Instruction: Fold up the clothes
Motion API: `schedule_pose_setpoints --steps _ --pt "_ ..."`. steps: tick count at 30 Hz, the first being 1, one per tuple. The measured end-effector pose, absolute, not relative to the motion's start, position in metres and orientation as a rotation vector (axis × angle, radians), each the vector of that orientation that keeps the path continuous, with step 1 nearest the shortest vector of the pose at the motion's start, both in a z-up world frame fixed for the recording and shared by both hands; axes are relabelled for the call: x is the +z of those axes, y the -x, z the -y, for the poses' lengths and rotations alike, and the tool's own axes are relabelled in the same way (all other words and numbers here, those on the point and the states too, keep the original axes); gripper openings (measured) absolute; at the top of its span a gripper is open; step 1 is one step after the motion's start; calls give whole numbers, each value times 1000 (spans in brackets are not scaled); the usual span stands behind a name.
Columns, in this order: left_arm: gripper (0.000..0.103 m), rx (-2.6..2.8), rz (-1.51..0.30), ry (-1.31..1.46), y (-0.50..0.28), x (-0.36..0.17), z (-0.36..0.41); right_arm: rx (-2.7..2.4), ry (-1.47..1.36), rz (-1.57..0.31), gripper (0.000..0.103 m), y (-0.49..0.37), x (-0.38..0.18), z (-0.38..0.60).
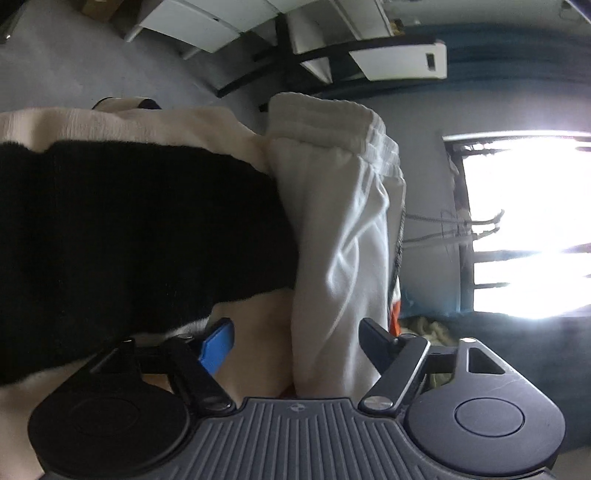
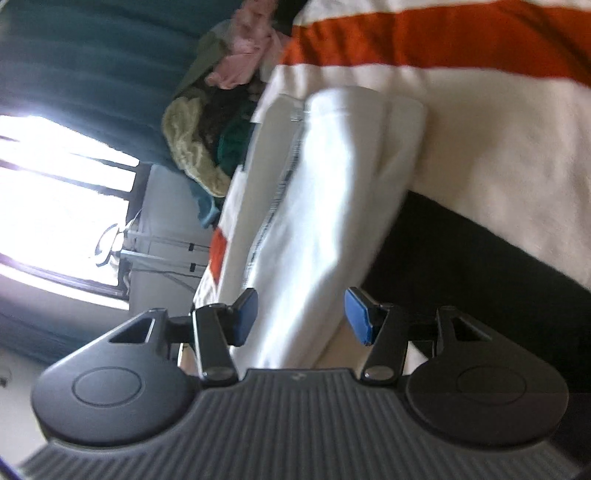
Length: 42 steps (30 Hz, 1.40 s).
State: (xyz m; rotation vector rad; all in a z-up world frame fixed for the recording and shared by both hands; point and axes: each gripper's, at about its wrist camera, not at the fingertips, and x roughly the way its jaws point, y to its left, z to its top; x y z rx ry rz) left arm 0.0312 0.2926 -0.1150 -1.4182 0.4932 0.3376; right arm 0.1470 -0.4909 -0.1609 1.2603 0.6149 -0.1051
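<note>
A folded white garment with a ribbed elastic band at its far end lies between the fingers of my left gripper, which is open around it. The same white garment runs between the blue pads of my right gripper, also open around it. The garment rests on a cream, black and orange striped cloth, also seen in the left wrist view. Both views are rolled sideways.
A heap of mixed clothes lies past the striped cloth. A bright window and dark teal curtain stand beyond. White shelves or furniture sit across the grey floor.
</note>
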Motion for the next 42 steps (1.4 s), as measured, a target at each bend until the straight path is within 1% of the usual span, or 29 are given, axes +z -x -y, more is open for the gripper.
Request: schedule_pose_setpoints --steps 5,8,9,12,13,14,15,17,18,19,21,22,23,24,25,26,29,36,41,42 --pt "74 313 -434 1363 -45 -114 -299 -121 -1260 -640 55 -159 -183 505" --pt "73 313 -412 1349 -56 -118 -302 -118 -1274 -608 55 -167 -191 512" --pt "69 335 -415 1340 -59 -120 -304 -118 -1285 -593 55 -170 -194 515" --pt "62 376 -404 1316 -70 -127 -308 -133 -1289 -570 55 -182 -200 519" --pt "61 382 -398 1302 -73 -128 -308 -139 -1289 -563 55 -186 -202 520" --pt "56 387 -393 1287 -76 -129 -309 -147 -1284 -556 55 -190 -203 520" --pt "48 393 -387 1272 -79 -129 -310 -162 -1273 -547 54 -193 -204 520" --pt "41 404 -381 1257 -83 -131 -312 -196 -1259 -522 53 -198 -206 521" --pt "36 409 -380 1255 -83 -132 -314 -215 -1252 -509 51 -201 -206 522" --pt "35 415 -379 1253 -84 -133 -315 -233 -1245 -495 50 -204 -207 522" --pt "26 425 -377 1249 -85 -134 -318 -269 -1232 -470 47 -211 -208 523" --pt "24 430 -376 1249 -87 -135 -320 -285 -1225 -461 46 -214 -208 524" --pt "21 427 -370 1264 -92 -134 -320 -306 -1215 -458 38 -218 -207 526" --pt "18 424 -364 1278 -97 -133 -320 -334 -1199 -462 25 -222 -204 528" --pt "17 422 -358 1293 -102 -132 -321 -355 -1189 -461 22 -225 -202 531" --pt "16 419 -351 1308 -107 -131 -321 -357 -1192 -442 17 -223 -201 534" --pt "14 407 -324 1344 -105 -129 -320 -348 -1170 -404 13 -215 -191 537" --pt "12 349 -278 1302 -86 -117 -316 -339 -1206 -323 11 -186 -166 548" --pt "11 301 -270 1321 -60 -108 -315 -369 -1197 -283 10 -145 -152 557" --pt "10 292 -268 1325 -55 -106 -314 -379 -1220 -271 10 -134 -150 561"
